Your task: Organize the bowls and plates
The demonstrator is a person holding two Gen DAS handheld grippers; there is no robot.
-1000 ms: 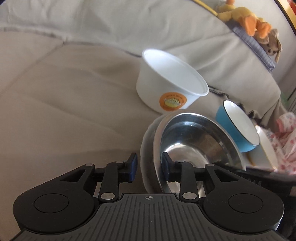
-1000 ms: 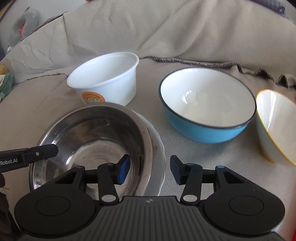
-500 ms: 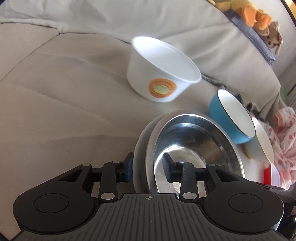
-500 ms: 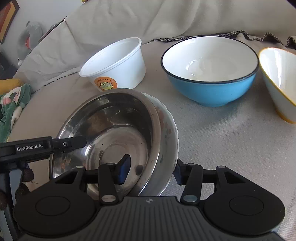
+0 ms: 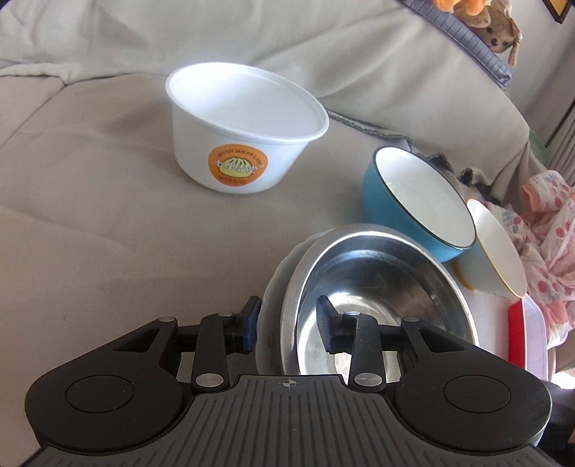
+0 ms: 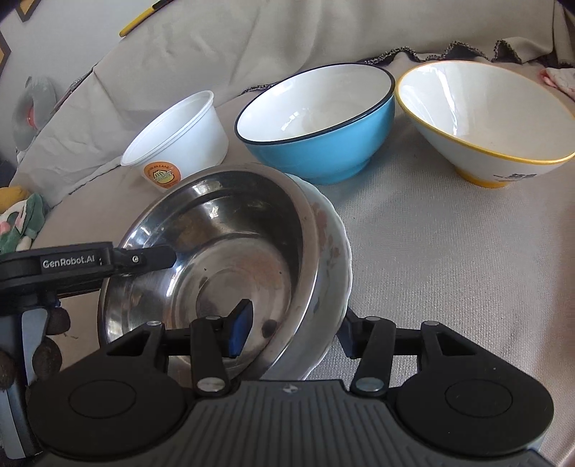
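A steel bowl [image 5: 377, 287] nests in a white plate [image 5: 275, 287]; both are lifted and tilted above the beige couch cover. My left gripper [image 5: 287, 325] is shut on their near rims, one finger outside the plate, one inside the bowl. My right gripper [image 6: 293, 334] is shut on the opposite rims of the steel bowl [image 6: 222, 258] and white plate [image 6: 334, 258]. A white plastic tub [image 5: 244, 133] with an orange label, a blue bowl [image 5: 413, 201] and a yellow-rimmed white bowl [image 5: 492, 255] stand beyond. The left gripper's arm [image 6: 86, 262] shows in the right wrist view.
A red-edged container [image 5: 528, 337] lies at the right beside floral cloth [image 5: 553, 233]. Stuffed toys [image 5: 496, 28] sit on the couch back. The beige cover [image 5: 90, 201] spreads wide to the left. In the right wrist view the tub [image 6: 179, 140], blue bowl [image 6: 320, 125] and yellow-rimmed bowl [image 6: 485, 118] stand in a row.
Both grippers have closed on the rims and lifted the bowl-and-plate stack off the cover, tilting it. The other bowls have not moved.
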